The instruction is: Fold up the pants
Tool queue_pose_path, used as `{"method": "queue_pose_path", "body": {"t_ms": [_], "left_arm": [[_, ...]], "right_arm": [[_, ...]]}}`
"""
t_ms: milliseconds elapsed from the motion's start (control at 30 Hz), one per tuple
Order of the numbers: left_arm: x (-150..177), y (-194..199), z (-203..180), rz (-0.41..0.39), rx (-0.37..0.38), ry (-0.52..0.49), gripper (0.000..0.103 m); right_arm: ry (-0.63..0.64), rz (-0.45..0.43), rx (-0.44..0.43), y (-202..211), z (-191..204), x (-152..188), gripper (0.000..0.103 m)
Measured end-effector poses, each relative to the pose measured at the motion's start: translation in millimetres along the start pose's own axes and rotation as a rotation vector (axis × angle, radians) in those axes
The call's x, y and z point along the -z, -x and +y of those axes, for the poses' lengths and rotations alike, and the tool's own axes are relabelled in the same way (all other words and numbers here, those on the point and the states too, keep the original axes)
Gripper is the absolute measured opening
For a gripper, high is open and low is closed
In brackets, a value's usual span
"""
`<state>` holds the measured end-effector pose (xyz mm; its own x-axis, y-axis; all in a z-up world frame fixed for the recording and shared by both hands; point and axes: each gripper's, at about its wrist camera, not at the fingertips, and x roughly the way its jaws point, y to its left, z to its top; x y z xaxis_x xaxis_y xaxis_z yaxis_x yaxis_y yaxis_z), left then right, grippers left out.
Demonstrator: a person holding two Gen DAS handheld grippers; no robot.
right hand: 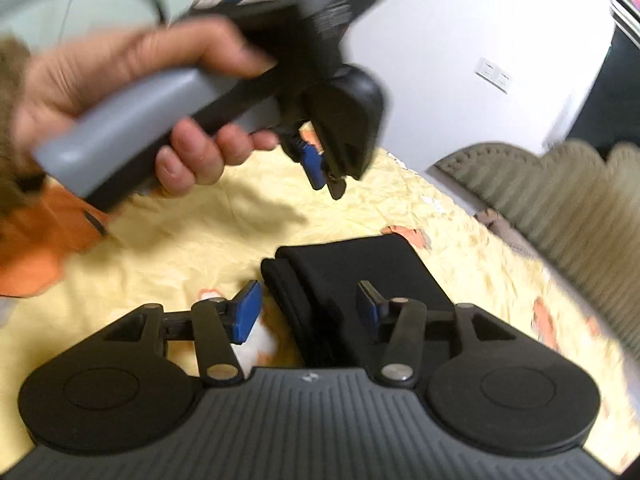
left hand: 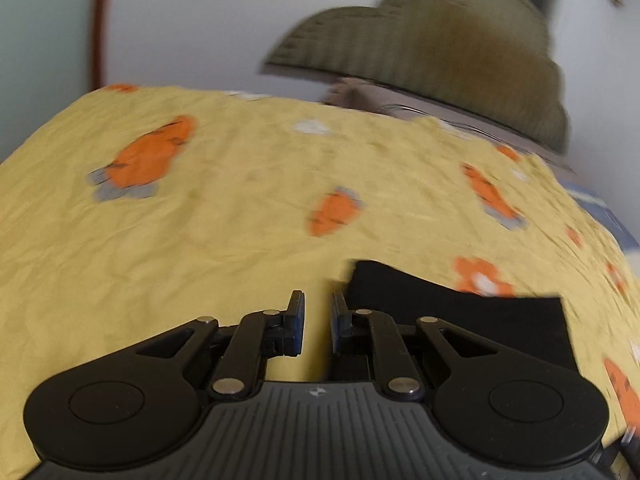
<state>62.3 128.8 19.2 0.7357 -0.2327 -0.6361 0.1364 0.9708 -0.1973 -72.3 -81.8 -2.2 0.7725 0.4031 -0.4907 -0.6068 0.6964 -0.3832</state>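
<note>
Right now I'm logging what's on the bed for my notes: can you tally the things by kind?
Folded black pants: 1
Yellow carrot-print bedsheet: 1
Olive ribbed cushion: 1
Handheld tools: 2, left tool and right tool
Total: 5

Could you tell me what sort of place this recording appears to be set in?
Most likely a bedroom at home: a crinkled yellow bedsheet with orange carrot prints, an olive ribbed scalloped headboard, and folded black pants lying on the sheet.
</note>
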Motion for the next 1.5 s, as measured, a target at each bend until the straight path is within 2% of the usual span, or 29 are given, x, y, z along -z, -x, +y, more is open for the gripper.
{"method": "queue_pose_path", "body": {"t_ms": [67,133,233,300,333,400,433,467,600,667,733,800,867,1067,1200,1267,1333,1367,1500], "left_arm": [[6.8,-3.8,-27.2,0.01,0.044,-0.089,0.013],[16.3,-11.3,-51.9,0.024,0.064,-0.167,0.013],[31.3,-32.6,-71.2,0.073,0.029,-0.222,0.013],[38.6,-41.6,-70.2,0.051,0.012,-0.232,0.013],[40.2,-42.3,-68.9,0.039,0.012,-0.234,0.013],[39.2,-41.6,-69.9,0.039,0.008,-0.238,0.013],[39.0,-41.2,-71.7,0.041,-0.002,-0.246,0.013],[39.1,-40.0,-73.3,0.042,-0.013,-0.253,0.013],[40.5,-40.1,-80.8,0.034,-0.053,-0.274,0.015],[44.0,-39.6,-82.5,0.021,-0.062,-0.279,0.016],[46.5,-39.1,-82.9,0.01,-0.069,-0.28,0.016],[46.9,-39.5,-84.3,0.009,-0.076,-0.282,0.016],[46.4,-39.6,-86.6,0.014,-0.084,-0.295,0.017],[46.0,-39.5,-84.8,0.017,-0.085,-0.292,0.025],[45.7,-40.1,-84.4,0.017,-0.087,-0.292,0.031],[46.3,-40.5,-84.3,0.015,-0.091,-0.296,0.037],[46.7,-42.5,-83.9,0.015,-0.105,-0.296,0.061],[47.3,-43.5,-83.1,0.013,-0.118,-0.295,0.065],[47.3,-43.8,-78.0,0.012,-0.104,-0.274,0.067]], "right_arm": [[-0.065,-0.001,0.047,18.8,-20.0,11.5,0.044],[-0.123,0.026,0.162,30.2,-44.5,25.9,0.043],[-0.235,0.068,0.332,39.9,-78.9,49.5,0.044],[-0.278,0.101,0.36,41.9,-95.4,63.5,0.043],[-0.26,0.139,0.373,38.0,-98.1,70.6,0.044],[-0.142,0.265,0.435,25.0,-95.2,88.7,0.044],[-0.093,0.287,0.462,25.5,-92.4,96.9,0.044],[-0.108,0.272,0.479,33.4,-93.3,101.2,0.044],[-0.331,0.154,0.471,81.5,-110.6,111.0,0.044],[-0.379,0.132,0.464,95.8,-108.7,119.6,0.044],[-0.426,0.12,0.413,108.1,-101.7,127.5,0.043],[-0.488,0.11,0.348,109.1,-94.7,137.1,0.037],[-0.525,0.122,0.301,104.4,-88.7,142.3,0.024],[-0.561,0.098,0.275,103.4,-74.4,144.1,0.023],[-0.594,0.096,0.31,92.9,-76.6,144.1,0.023],[-0.642,0.087,0.312,91.9,-78.6,143.6,0.023],[-0.699,0.071,0.314,92.6,-80.6,144.0,0.023],[-0.724,0.064,0.326,91.3,-81.4,144.0,0.024],[-0.791,0.056,0.364,82.8,-77.6,142.0,0.026]]}}
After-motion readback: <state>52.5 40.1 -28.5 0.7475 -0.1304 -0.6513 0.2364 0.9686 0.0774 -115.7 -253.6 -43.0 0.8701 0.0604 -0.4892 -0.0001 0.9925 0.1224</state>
